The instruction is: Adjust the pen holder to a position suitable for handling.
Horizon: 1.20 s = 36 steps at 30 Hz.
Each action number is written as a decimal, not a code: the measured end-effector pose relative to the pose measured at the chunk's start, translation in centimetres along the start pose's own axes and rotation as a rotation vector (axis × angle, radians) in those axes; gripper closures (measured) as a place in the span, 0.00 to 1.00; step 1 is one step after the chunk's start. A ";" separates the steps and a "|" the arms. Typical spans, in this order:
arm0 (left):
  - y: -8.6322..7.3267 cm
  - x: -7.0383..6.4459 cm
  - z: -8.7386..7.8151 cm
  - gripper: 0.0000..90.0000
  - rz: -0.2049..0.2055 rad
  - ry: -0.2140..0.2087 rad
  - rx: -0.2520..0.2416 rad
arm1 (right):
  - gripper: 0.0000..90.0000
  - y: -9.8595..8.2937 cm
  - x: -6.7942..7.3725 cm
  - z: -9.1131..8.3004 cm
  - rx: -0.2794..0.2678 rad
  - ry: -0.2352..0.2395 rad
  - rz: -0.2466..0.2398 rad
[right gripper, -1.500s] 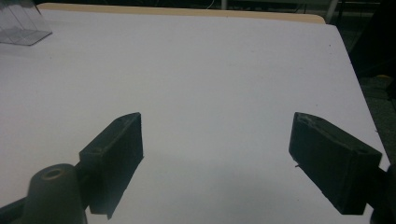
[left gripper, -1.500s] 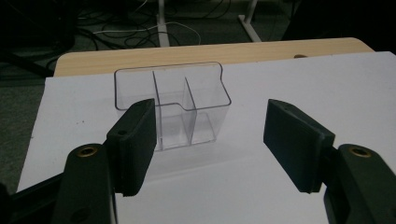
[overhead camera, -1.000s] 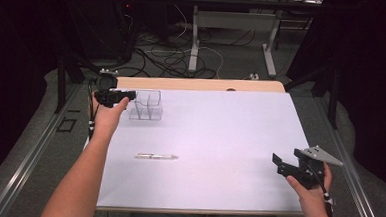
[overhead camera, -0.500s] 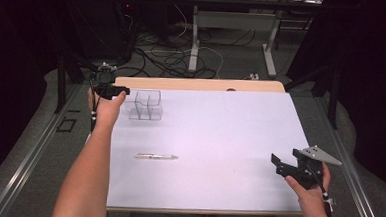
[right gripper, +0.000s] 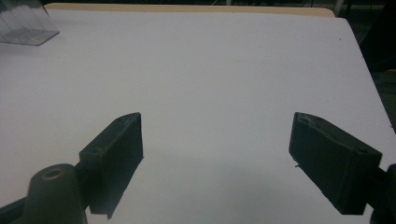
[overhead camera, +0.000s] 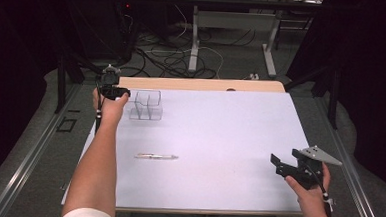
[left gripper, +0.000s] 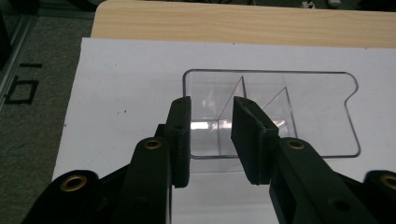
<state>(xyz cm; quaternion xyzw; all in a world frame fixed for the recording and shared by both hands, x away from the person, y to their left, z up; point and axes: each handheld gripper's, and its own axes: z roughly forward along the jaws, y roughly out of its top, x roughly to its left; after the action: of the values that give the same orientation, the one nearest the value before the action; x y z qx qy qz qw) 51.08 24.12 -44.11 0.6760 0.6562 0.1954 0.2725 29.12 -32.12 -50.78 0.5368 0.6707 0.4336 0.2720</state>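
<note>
- The clear organizer (overhead camera: 146,105), a see-through plastic box split by inner walls, sits on the white sheet (overhead camera: 219,140) near the sheet's far left corner; it serves as the landmark below.
- The left gripper (overhead camera: 116,91) is held just left of the organizer, at its outer side. In the left gripper view its two black jaws stand narrowly parted with a small gap between them, and nothing is caught in that gap; the organizer (left gripper: 271,112) lies right beyond the jaw tips, so close that whether they touch its near wall cannot be told.
- A pen (overhead camera: 156,156) lies flat on the sheet, well nearer the person than the organizer and slightly to its right, apart from both grippers.
- The right gripper (overhead camera: 280,165) hangs far from the organizer, near the sheet's near right corner, jaws spread wide and empty over bare paper; a grey three-cornered plate tops it.
- In the right gripper view, the organizer (right gripper: 25,23) shows at the upper left, with open sheet between it and the jaws.
- The bare wooden desk (overhead camera: 202,84) edge runs just behind the organizer.
- Beyond that edge, cables (overhead camera: 168,57) sprawl on the floor, alongside the legs of another table (overhead camera: 194,38).
</note>
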 end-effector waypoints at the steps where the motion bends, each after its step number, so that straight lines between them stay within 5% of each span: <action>1: 0.0 0.0 0.2 0.78 -0.002 0.008 0.002 | 0.19 0.0 0.0 0.0 -0.002 0.002 0.001; 14: -0.4 0.5 1.8 0.83 -0.022 0.049 0.024 | 0.19 -0.1 -0.1 0.0 0.004 0.009 0.023; 18: -0.6 0.8 2.3 0.85 -0.016 0.064 0.044 | 0.19 -0.2 -0.1 0.2 -0.037 0.004 0.029; 36: -0.6 0.1 2.8 0.99 0.002 0.099 0.058 | 0.19 -0.1 -0.2 0.0 -0.002 0.018 0.029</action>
<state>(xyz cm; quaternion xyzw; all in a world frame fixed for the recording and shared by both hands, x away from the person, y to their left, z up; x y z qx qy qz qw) 52.38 23.94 -46.64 0.6737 0.6735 0.2101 0.2197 29.09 -32.34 -50.89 0.5422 0.6648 0.4431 0.2602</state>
